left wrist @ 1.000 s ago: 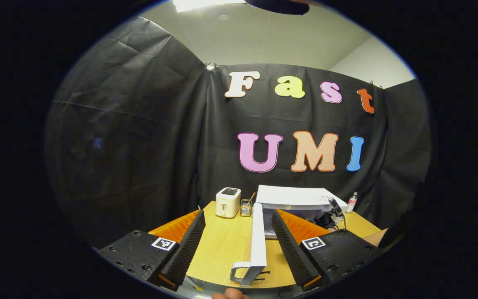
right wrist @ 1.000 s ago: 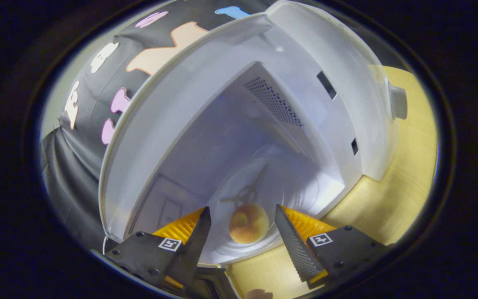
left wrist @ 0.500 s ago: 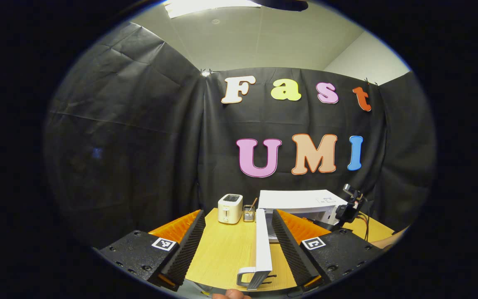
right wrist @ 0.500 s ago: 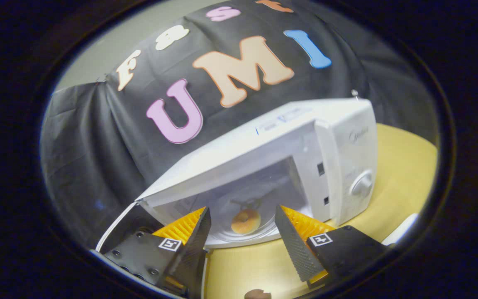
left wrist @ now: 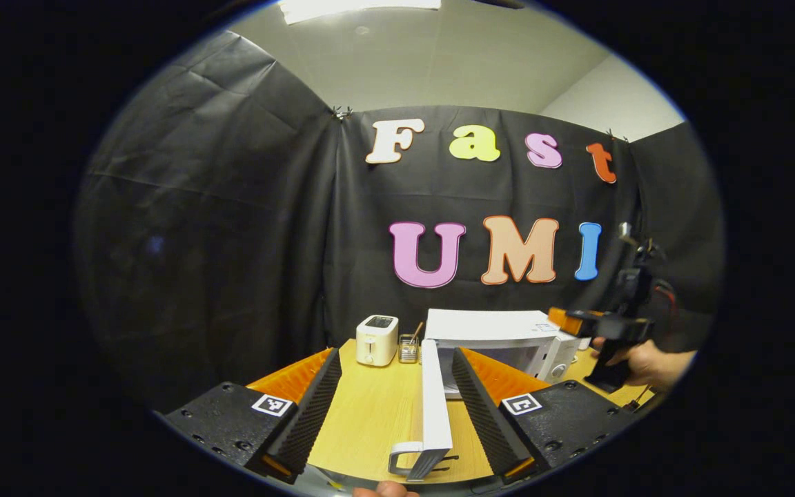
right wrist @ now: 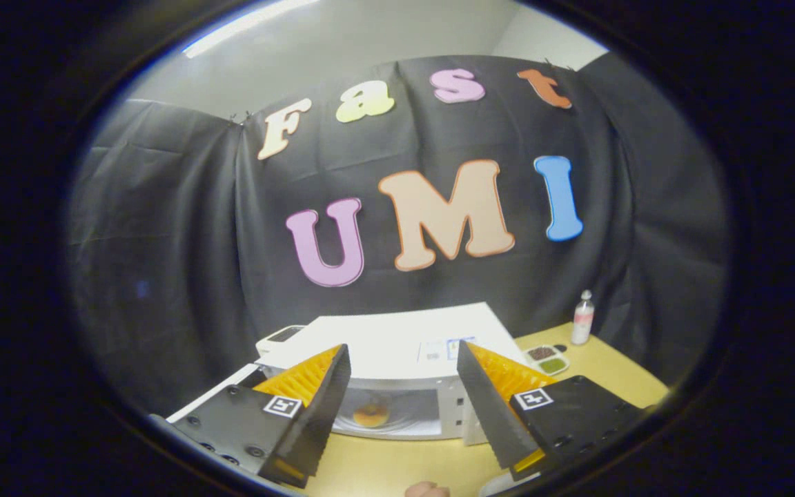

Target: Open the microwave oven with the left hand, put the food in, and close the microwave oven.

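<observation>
Both grippers are spread wide and hold nothing. The food (right wrist: pixel 370 415) sits inside the microwave (right wrist: pixel 397 359); its open door (left wrist: pixel 434 393) runs edge-on between my left gripper (left wrist: pixel 393 400) fingers, so left is nearer to close it.

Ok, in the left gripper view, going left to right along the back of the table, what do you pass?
Toaster → small holder with utensils → open microwave door → microwave → the right tool, held in a hand.
</observation>
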`<state>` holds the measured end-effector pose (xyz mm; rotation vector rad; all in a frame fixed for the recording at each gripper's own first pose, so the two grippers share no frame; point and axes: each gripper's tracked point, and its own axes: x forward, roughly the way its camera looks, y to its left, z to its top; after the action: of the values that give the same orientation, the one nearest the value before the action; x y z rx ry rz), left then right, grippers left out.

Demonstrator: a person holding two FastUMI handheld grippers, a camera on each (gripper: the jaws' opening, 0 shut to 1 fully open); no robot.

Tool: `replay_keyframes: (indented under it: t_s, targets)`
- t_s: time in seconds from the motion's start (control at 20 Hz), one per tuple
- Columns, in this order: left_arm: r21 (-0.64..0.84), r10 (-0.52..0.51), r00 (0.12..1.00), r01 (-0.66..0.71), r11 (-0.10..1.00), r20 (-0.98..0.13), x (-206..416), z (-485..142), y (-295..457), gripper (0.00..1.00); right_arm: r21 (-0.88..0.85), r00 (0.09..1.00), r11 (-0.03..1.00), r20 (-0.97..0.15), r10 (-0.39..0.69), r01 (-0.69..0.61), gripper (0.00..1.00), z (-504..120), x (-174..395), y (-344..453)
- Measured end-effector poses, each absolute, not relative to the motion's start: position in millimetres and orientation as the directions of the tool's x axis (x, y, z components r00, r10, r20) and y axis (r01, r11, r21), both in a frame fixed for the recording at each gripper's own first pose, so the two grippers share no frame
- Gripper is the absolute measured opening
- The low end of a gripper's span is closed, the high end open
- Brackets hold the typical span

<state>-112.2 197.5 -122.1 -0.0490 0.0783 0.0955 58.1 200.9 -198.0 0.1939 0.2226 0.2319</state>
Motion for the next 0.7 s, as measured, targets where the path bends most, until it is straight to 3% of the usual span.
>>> replay_keyframes:
  t_s: [0.05, 0.15, 0.45, 0.7]
  targets:
    - [-0.081, 0.076, 0.995, -0.081, 0.993, -0.062, -113, -122, 196, 0.94, 0.208, 0.952, 0.956, -0.180, 0.247, -0.208, 0.84, -185, 56, 194]
    - [-0.154, 0.049, 0.999, -0.052, 0.987, -0.023, -112, -119, 193, 0.95, 0.194, 0.960, 0.962, -0.166, 0.226, -0.193, 0.84, -166, 50, 174]
    - [-0.183, 0.111, 0.959, -0.162, 0.970, -0.262, -107, -212, 239, 0.90, 0.134, 0.979, 0.980, -0.128, 0.161, -0.144, 0.84, -131, 36, 120]
    - [-0.145, 0.126, 0.877, -0.215, 0.966, -0.463, -113, -291, 253, 0.39, 0.034, 0.986, 0.991, -0.100, 0.132, -0.129, 0.84, -110, 27, 98]
